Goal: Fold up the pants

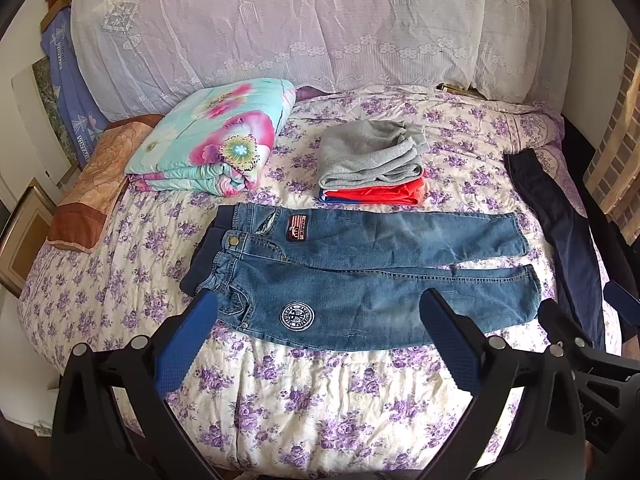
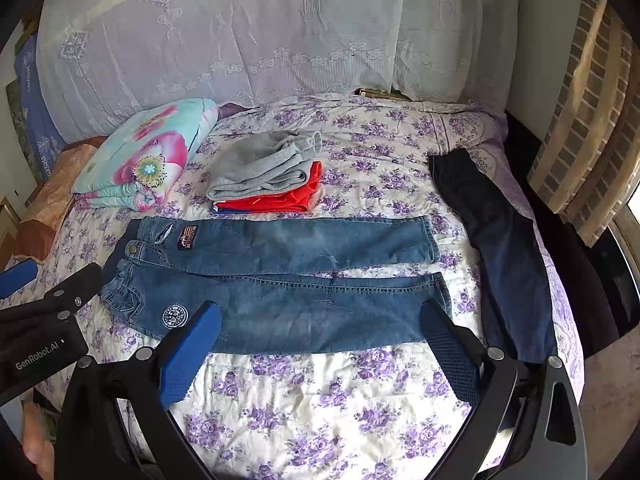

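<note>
Right now both tongs hang low over the near edge of the bed, side by side, and both point at the jeans. The left gripper (image 1: 316, 308) has its two blue fingers far apart and holds nothing. The right gripper (image 2: 320, 316) is spread wide too, and it is empty as well. The finger pads (image 1: 184, 348) are blue and bumpy, set on black frames with round silver bolts.

Just past the fingertips lie the blue jeans (image 1: 360, 276), flat on the bedspread (image 1: 320, 400), waist toward the left tongs and legs toward the right tongs. The cloth is stiff denim with a round white patch (image 1: 295, 315) and a dark square one. The bedspread is soft, quilted, white with purple flowers.

Farther off sit folded gray pants (image 1: 368, 156) on something red, a puffy flowered blanket (image 1: 216, 140) beyond the left tongs, and long dark navy pants (image 2: 496, 248) to the right of the right tongs.
</note>
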Available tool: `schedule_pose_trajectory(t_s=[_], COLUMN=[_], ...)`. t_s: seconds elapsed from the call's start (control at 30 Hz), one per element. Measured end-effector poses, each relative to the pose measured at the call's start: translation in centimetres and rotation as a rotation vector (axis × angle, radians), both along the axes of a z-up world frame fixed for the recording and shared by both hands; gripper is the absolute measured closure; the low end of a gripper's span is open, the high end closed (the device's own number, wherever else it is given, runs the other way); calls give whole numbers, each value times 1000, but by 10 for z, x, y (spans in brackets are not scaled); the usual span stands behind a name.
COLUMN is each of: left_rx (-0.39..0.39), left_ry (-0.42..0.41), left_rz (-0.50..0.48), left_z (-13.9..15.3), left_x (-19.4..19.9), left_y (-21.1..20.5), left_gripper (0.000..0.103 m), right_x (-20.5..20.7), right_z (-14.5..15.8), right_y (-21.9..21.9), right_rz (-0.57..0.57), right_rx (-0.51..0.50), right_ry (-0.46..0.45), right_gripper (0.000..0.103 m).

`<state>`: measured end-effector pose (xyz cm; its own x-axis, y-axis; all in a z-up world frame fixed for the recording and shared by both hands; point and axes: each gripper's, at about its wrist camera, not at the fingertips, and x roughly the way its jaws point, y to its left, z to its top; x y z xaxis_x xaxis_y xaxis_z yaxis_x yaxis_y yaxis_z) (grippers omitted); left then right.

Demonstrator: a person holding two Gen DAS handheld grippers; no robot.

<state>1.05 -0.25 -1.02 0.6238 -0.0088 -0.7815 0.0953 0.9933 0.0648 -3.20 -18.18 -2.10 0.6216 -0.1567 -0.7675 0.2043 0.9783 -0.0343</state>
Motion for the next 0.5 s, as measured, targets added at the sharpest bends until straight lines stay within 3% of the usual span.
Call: schedule_pose_trajectory(t_s=[0.5], left_rx=[1], left_ry=[5], left_rz=[-5], left_z=[1], left_x=[3], left_y=[-2], left_gripper=[5], right_x=[0], right_z=[0], right_y=[1], right_rz=[4], right_rx=[2], right_ry=[-3], right_gripper=[3])
